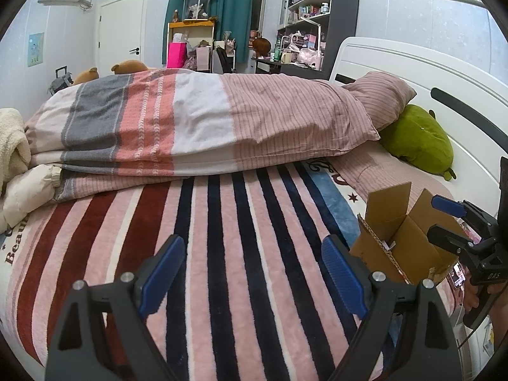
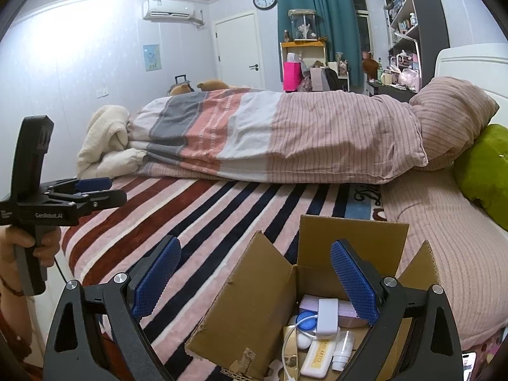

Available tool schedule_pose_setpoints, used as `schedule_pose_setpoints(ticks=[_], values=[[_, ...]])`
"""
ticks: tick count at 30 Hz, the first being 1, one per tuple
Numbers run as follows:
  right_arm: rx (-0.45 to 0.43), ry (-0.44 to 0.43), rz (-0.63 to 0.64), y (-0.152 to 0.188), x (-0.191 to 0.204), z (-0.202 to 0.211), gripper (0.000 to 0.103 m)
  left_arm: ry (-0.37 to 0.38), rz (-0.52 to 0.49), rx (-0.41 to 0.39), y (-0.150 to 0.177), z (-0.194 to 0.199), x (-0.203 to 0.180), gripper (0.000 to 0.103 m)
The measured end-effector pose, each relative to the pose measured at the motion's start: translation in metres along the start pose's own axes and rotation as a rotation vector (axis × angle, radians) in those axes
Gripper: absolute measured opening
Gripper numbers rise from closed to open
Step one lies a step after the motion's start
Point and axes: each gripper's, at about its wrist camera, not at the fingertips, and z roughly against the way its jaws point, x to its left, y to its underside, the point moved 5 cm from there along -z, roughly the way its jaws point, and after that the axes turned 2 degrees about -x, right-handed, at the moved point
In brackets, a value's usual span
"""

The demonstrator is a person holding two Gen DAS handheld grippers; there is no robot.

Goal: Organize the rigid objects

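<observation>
The right gripper (image 2: 254, 281) hangs over an open cardboard box (image 2: 254, 311) that sits on the near right part of the bed (image 2: 222, 209), its fingers spread wide with nothing between them. In the box lie small hard items: a white charger (image 2: 327, 316) with its cable, a white tube (image 2: 343, 347), a flat white case (image 2: 317, 357) and a round blue-and-white container (image 2: 306, 319), all packed close and touching. The left gripper (image 1: 254, 281) hovers over the bare striped blanket (image 1: 222, 222) to the left of the box, fingers also wide open and empty. The likely trouble is the soft bed: pressing down into the box could tip it or sink it. The loose cable may snag and drag neighbouring items out, and the upright flaps (image 2: 250, 285) could catch a finger going in.
</observation>
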Motion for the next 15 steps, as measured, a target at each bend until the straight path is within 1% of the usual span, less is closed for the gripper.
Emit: schedule_pose_setpoints(ticks=[15], values=[[-0.001, 0.0, -0.004, 0.0003, 0.0004, -0.0003, 0.095, -0.001, 0.0, -0.002, -0.0002, -0.0004, 0.0025, 0.087]])
